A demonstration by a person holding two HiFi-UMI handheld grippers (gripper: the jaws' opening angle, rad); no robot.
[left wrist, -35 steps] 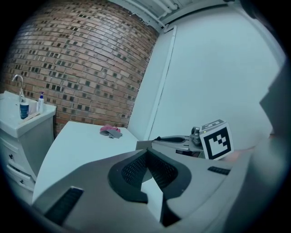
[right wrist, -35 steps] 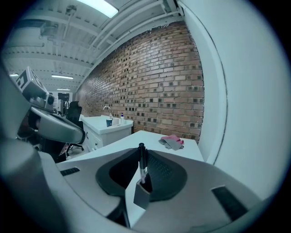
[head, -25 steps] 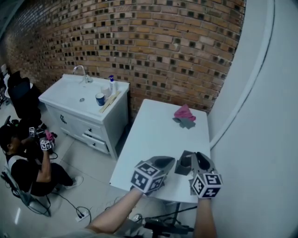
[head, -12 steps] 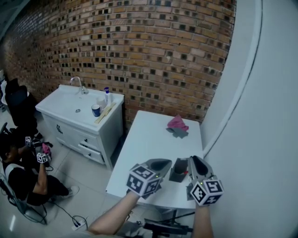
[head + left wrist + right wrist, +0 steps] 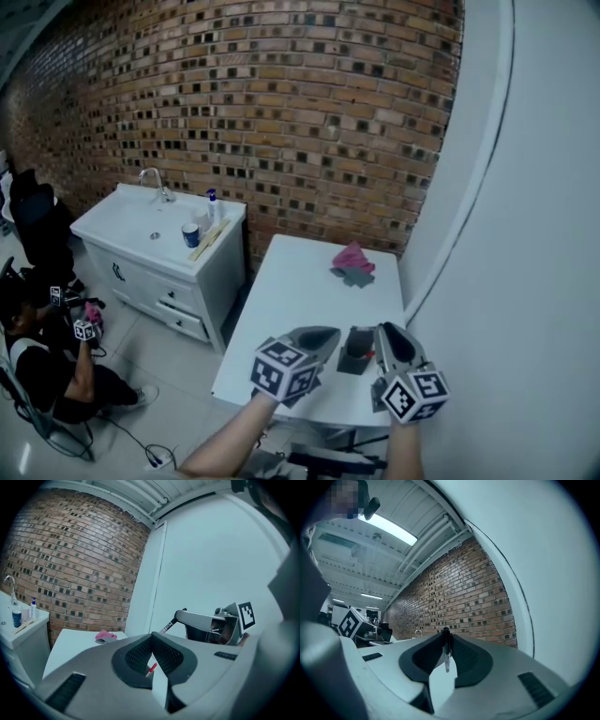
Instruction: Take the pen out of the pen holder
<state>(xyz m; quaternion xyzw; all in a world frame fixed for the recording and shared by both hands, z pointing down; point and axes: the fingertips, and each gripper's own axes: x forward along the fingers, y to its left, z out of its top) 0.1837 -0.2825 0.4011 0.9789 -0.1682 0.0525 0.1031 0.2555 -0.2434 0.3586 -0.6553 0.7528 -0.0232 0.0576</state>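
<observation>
A dark pen holder [image 5: 354, 352] stands on the white table [image 5: 300, 291] near its front edge, between my two grippers. My right gripper [image 5: 384, 330] is just to its right, shut on a thin black pen [image 5: 446, 653] that hangs tip down between the pads. In the left gripper view that pen [image 5: 169, 626] sticks out of the right gripper [image 5: 178, 617], above the table. My left gripper [image 5: 333, 333] is left of the holder with its fingertips together [image 5: 151, 637]. A red pen tip [image 5: 151, 669] shows in the gap behind them; I cannot tell whether it is gripped.
A pink cloth on a grey one [image 5: 352, 261] lies at the table's far end. A white wall runs along the right, a brick wall behind. A sink cabinet [image 5: 155, 225] stands to the left, and a person [image 5: 47, 361] sits on the floor there.
Both grippers have risen a little beside the holder, the right one more, with the pen in it. The head view has tilted up, so the table sits lower in the picture.
</observation>
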